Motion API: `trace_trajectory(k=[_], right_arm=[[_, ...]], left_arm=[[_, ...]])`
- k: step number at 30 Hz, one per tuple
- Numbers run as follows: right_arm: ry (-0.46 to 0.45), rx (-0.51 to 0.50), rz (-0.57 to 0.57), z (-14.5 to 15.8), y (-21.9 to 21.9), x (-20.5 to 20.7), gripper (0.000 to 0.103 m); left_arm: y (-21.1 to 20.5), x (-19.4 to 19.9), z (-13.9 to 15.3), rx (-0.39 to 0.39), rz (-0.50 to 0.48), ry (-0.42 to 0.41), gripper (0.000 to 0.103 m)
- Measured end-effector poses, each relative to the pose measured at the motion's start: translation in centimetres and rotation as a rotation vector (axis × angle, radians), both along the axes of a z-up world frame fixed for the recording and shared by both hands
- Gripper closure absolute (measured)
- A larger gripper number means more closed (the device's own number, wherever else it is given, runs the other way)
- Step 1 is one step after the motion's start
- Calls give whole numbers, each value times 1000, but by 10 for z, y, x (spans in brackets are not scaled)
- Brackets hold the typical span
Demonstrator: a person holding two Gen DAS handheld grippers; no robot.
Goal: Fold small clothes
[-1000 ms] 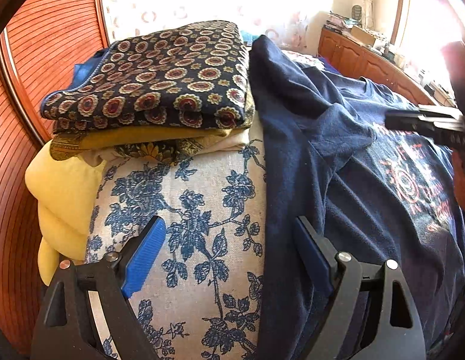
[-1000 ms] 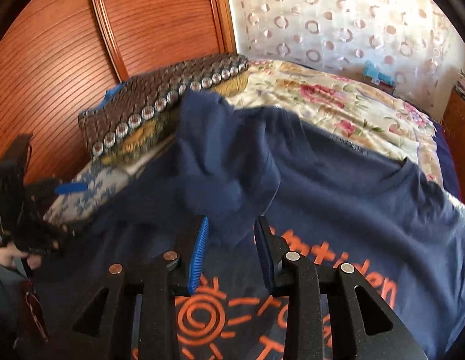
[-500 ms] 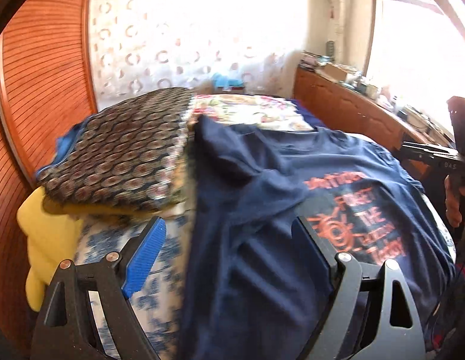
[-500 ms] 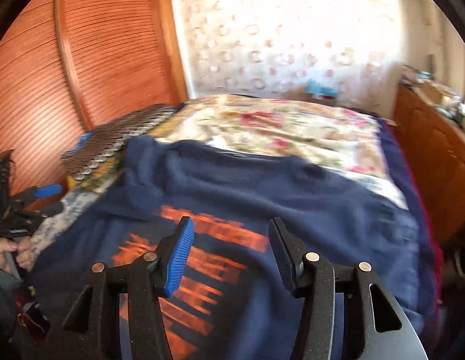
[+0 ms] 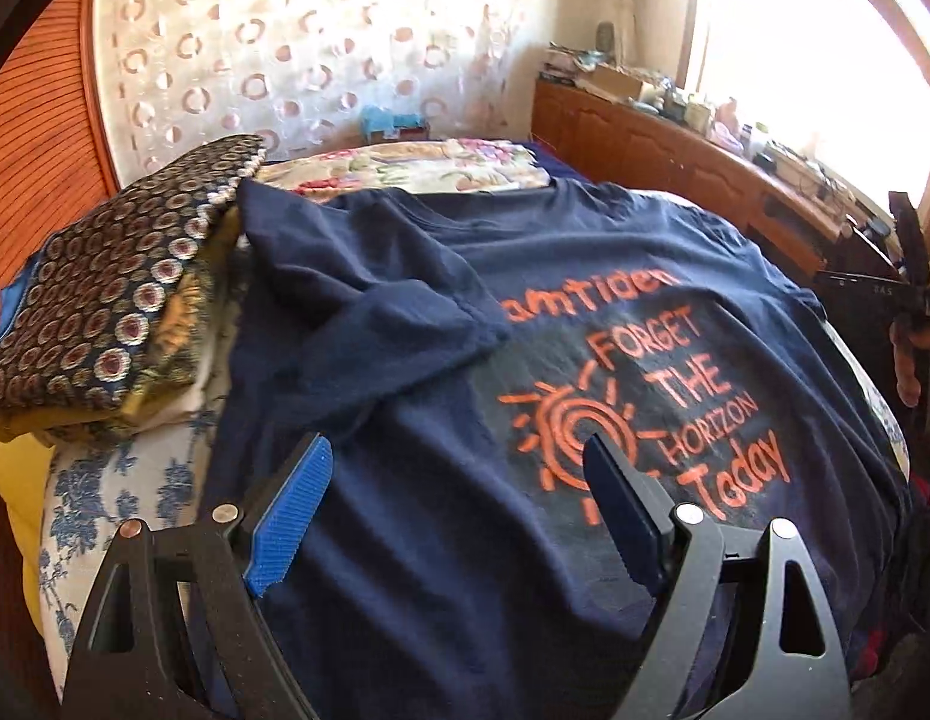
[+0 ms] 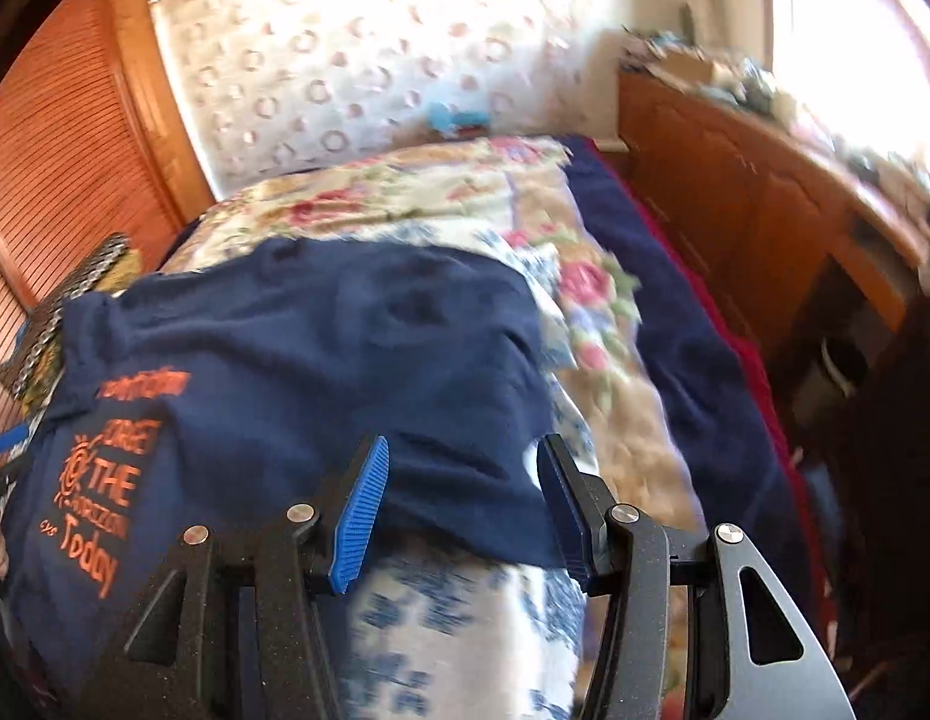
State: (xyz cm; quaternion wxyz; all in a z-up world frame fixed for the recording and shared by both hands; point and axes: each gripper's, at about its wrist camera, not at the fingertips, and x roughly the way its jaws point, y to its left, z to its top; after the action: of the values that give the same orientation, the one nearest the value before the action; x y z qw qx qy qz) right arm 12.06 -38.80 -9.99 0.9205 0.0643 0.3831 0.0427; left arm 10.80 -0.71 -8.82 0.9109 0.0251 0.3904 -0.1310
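The T-shirt (image 5: 465, 540) is dark blue and lies spread out flat on the bed (image 6: 615, 420), front side up. It covers most of the near part of the bed, and its bottom hem hangs at the near edge.

Closest to us, the left gripper (image 5: 459, 504) hangs over the lower part of the shirt. Its jaws are wide apart and hold nothing. The right gripper (image 6: 459, 504) is over the shirt's right edge, by the right side of the bed. Its jaws are wide apart too, and nothing is between them but the shirt edge and the blue flowered cover (image 6: 465, 630) below.

A bit farther on, orange writing (image 5: 675, 384) sits on the shirt's chest. It says "FORGET THE HORIZON Today" next to an orange sun with a swirl inside. Above that is one more orange word that ends in "amtiden"; its start is hidden under the left sleeve (image 5: 375, 324), which is folded in over the chest.

At the left edge of the bed, a pile of folded clothes (image 5: 105, 312) sits beside the shirt. The top one is dark with little round spots.

Farther back, a flowery blanket (image 5: 429, 168) covers the far end of the bed.
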Motion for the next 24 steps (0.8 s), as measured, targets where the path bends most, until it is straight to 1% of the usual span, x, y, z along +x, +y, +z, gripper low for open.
trace_trajectory(k=[4, 6, 9, 11, 13, 14, 16, 18, 19, 21, 24], right_arm=[[47, 77, -13, -8, -20, 6, 49], [70, 100, -9, -10, -21, 7, 49], [94, 114, 4, -5, -36, 7, 50], [96, 119, 15, -2, -40, 18, 57], [93, 137, 33, 1, -43, 17, 70], [87, 136, 37, 0, -43, 17, 73], [71, 94, 34, 3, -43, 17, 88], [45, 80, 38, 9, -46, 16, 96], [17, 71, 29, 7, -39, 12, 97], [-38, 43, 25, 20, -36, 8, 97], [-131, -22, 53, 44, -17, 3, 98]], left_arm=[[-12, -3, 1, 15, -29, -1, 16], [-18, -3, 0, 19, -41, 3, 16], [-24, -3, -4, 30, -53, 13, 16], [-26, -2, -6, 37, -59, 22, 16], [-28, 1, -11, 51, -61, 44, 16], [-30, 3, -14, 59, -58, 52, 16], [-32, 7, -19, 83, -51, 76, 16], [-35, 8, -23, 92, -63, 91, 16], [-36, 8, -24, 95, -67, 97, 16], [-36, 7, -27, 96, -70, 99, 16], [-34, 8, -27, 81, -72, 108, 16]])
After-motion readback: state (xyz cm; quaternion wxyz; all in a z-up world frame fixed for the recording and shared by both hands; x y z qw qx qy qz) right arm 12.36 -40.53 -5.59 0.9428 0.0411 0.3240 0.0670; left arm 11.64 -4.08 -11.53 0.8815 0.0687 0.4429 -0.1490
